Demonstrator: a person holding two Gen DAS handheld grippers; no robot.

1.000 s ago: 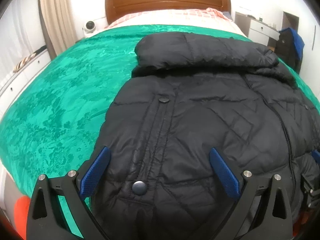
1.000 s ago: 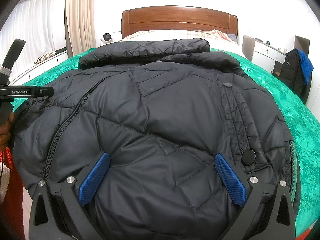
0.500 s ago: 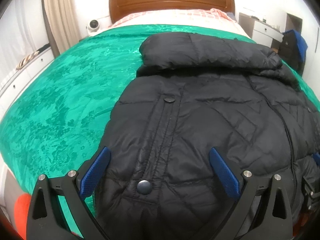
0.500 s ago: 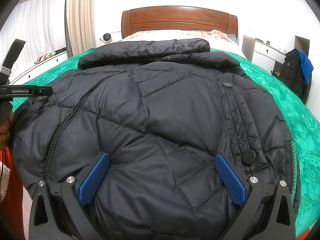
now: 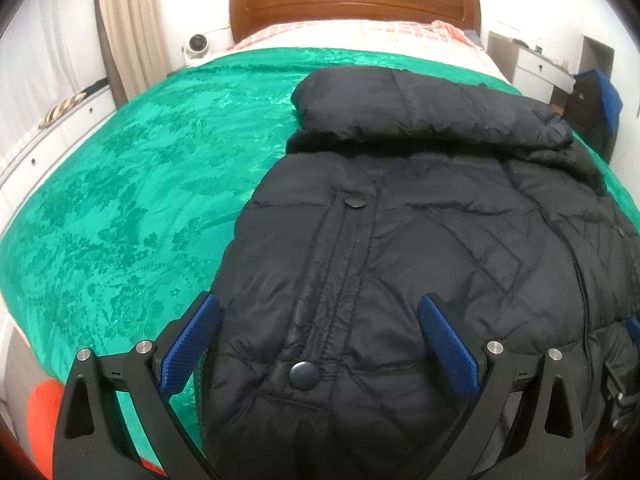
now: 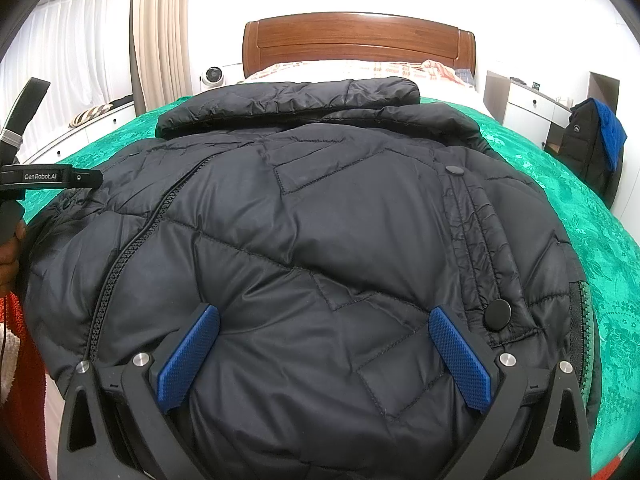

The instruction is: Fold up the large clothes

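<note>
Black quilted jacket spread front-up on the green bedspread, its hem towards both tongs.

The left gripper is wide open over the hem beside a snap button, holding nothing. The right gripper is equally wide open above the lower front panel, zipper to its left; whether its blue pads touch the fabric cannot be told.
</note>
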